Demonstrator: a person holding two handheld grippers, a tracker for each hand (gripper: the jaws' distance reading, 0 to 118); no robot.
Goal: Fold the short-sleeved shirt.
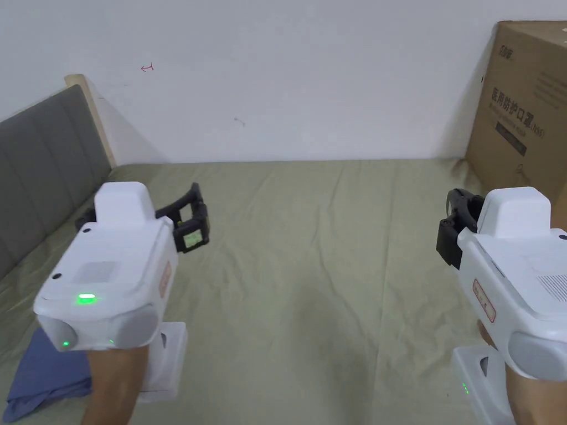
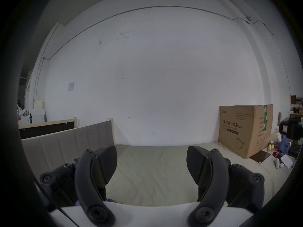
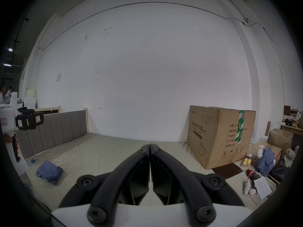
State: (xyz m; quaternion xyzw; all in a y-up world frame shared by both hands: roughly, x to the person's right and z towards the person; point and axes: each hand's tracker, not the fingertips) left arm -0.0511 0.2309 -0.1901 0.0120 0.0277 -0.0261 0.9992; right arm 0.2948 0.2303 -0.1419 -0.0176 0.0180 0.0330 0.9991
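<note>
shirt: blue short-sleeved shirt point(image 1: 47, 369), lies as a crumpled, bunched heap, not spread flat, on the olive bed sheet point(image 1: 332, 265) at the near left corner; in right gripper view it sits as a rumpled blue mound point(image 3: 49, 171) near the grey headboard point(image 1: 44, 166), edges uneven, folds loose
left gripper: left gripper point(image 2: 151, 163) held above the sheet, jaws wide apart, nothing between them, well clear of the shirt
right gripper: right gripper point(image 3: 149, 148) held above the sheet at the right side, jaws pressed together, empty
hands: a hand under each white gripper body
other: cardboard box point(image 1: 526, 110) at far right on the bed, against the white wall point(image 1: 277, 72)
</note>
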